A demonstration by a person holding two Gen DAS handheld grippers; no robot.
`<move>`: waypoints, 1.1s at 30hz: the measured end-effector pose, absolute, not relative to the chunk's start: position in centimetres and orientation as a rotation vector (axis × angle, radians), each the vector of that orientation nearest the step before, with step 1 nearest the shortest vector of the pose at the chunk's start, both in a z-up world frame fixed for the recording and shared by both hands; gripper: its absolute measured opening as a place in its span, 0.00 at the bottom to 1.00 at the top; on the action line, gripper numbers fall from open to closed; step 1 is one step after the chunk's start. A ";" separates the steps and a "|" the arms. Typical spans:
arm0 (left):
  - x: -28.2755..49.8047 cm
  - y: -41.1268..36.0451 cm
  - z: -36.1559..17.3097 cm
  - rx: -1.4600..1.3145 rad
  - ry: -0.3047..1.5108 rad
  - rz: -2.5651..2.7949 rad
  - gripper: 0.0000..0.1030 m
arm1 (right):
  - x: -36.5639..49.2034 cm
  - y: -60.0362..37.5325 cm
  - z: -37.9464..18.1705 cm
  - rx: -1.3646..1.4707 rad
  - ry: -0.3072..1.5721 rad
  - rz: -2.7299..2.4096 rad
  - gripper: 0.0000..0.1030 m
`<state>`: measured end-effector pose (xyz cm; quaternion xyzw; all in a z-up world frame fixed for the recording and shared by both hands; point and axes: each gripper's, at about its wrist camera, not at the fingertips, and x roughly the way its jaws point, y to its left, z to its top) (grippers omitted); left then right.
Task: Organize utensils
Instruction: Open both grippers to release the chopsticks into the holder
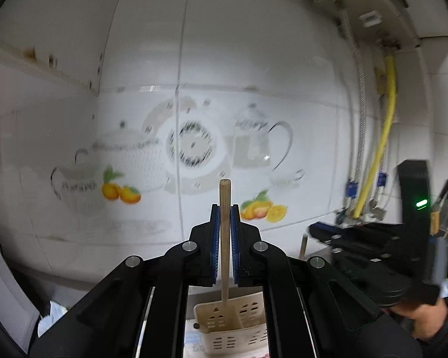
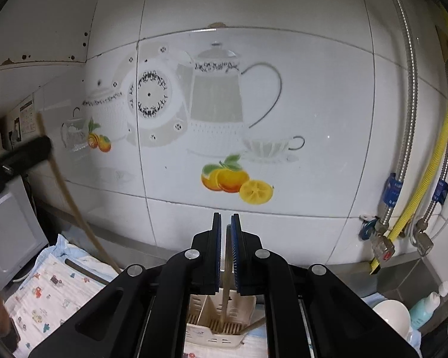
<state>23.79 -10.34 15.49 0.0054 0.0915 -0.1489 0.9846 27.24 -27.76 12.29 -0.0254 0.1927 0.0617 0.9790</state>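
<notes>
My left gripper [image 1: 225, 208] is shut on an upright wooden chopstick [image 1: 224, 238], whose lower end hangs over a cream slotted utensil holder [image 1: 248, 337]. In the right wrist view this gripper [image 2: 24, 155] shows at the far left, its chopstick [image 2: 68, 197] slanting down toward the cloth. My right gripper [image 2: 225, 217] is shut on a second, blurred chopstick [image 2: 227, 268] that reaches down into the holder [image 2: 194, 304]. Another stick [image 2: 254, 323] lies slanted inside. In the left wrist view the right gripper [image 1: 316, 231] appears at the right, held by a hand [image 1: 427, 319].
A tiled wall with teapot and fruit pictures stands close ahead. A patterned cloth [image 2: 44, 292] covers the counter under the holder. A grey appliance [image 2: 9, 232] is at the left. A yellow hose [image 2: 445, 137], valves, a white bowl [image 2: 391, 313] and a bottle [image 2: 427, 307] are at the right.
</notes>
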 end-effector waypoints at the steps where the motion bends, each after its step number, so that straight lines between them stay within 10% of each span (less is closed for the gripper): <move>1: 24.3 -10.2 15.0 0.004 0.198 -0.300 0.05 | 27.2 -27.8 12.2 -0.053 0.391 0.122 0.06; 9: 26.5 -9.8 11.5 -0.006 0.315 -0.297 0.06 | 26.0 -28.5 12.1 -0.042 0.382 0.121 0.08; 18: 24.6 -8.8 12.3 -0.039 0.326 -0.316 0.08 | 19.9 -28.4 11.8 -0.052 0.394 0.146 0.37; 24: 19.9 -6.9 11.4 -0.033 0.359 -0.318 0.25 | 14.0 -27.2 6.8 -0.082 0.511 0.190 0.40; 33: 12.7 -3.7 3.2 -0.019 0.582 -0.289 0.26 | 5.3 -25.7 -3.5 -0.070 0.698 0.201 0.40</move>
